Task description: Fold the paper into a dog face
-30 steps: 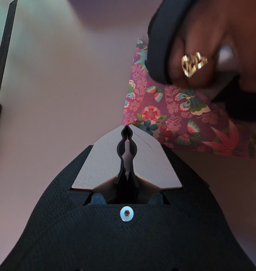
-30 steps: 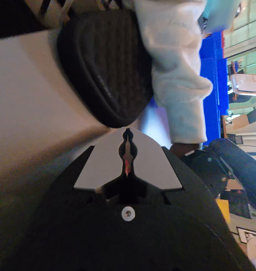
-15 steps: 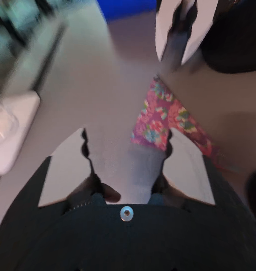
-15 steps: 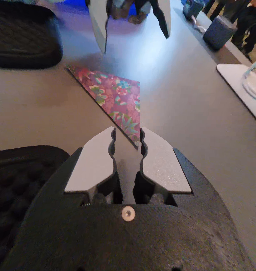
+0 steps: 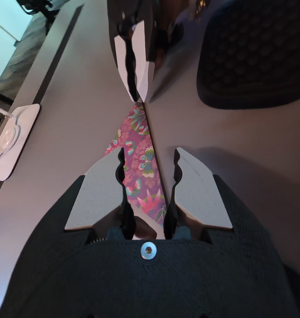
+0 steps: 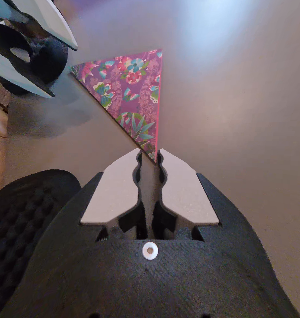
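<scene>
The paper [image 6: 128, 96] is a purple floral sheet folded into a triangle, lying flat on the grey table [image 6: 231, 120]. My right gripper [image 6: 150, 152] is open by a narrow gap, with the triangle's near corner lying between its fingertips. My left gripper [image 6: 62, 72] is wide open just beside the triangle's left corner. In the left wrist view the paper [image 5: 140, 165] runs lengthwise between the open fingers of my left gripper [image 5: 148, 150]. My right gripper [image 5: 137, 100] stands at its far tip there. Whether the right fingertips touch the paper is unclear.
A black textured pad [image 5: 257, 51] lies on the table to the right of the paper, and it also shows in the right wrist view [image 6: 25, 215]. A white base plate with a clear part [image 5: 13, 137] sits at the left. A dark strip [image 5: 59, 51] runs along the table. The gap from one gripper's tips to the other's is roughly 12 cm.
My left gripper went from shut to wide open and came down over one end of the paper. My right gripper turned to face the paper and narrowed its gap around the near corner.
</scene>
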Motion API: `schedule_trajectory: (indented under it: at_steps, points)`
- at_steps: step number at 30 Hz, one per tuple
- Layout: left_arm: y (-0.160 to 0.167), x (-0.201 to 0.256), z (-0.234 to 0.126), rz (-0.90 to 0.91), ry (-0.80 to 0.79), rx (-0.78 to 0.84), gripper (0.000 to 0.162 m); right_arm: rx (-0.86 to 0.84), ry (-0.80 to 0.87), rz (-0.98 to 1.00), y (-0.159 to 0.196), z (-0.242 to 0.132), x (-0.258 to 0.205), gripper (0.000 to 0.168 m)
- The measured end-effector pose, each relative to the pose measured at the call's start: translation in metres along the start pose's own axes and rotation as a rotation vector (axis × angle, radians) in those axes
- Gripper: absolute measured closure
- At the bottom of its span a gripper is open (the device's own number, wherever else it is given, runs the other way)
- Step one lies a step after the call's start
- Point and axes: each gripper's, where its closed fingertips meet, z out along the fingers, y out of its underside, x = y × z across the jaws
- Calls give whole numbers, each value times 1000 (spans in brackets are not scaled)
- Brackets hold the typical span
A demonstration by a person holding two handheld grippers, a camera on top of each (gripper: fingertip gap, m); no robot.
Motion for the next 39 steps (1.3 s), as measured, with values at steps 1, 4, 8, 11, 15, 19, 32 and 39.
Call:
schedule_trajectory:
  at_steps: [1,4,8,11,15,19,32,39]
  points:
    - [-2,-1,0,-16,-32,5,107,-14,-10,1,1,1,-1,159]
    - [-11,-8,3,-50,-147,23,107,-15,-59,66,-1,2,-8,168]
    - [-21,-7,20,11,-253,7,107,97,-138,265,-19,0,-24,168]
    - [-19,-12,31,210,-370,-100,110,168,-184,393,-30,-6,-36,168]
    - [-14,-8,38,396,-400,-190,131,242,-213,426,-43,-13,-51,168]
    - [-2,7,41,320,-267,-191,161,244,-153,118,-39,-18,-64,163]
    - [15,3,36,249,-231,-196,130,-91,33,-80,0,18,-42,167]
    - [6,5,40,441,-295,-210,127,75,-143,276,-26,8,-53,168]
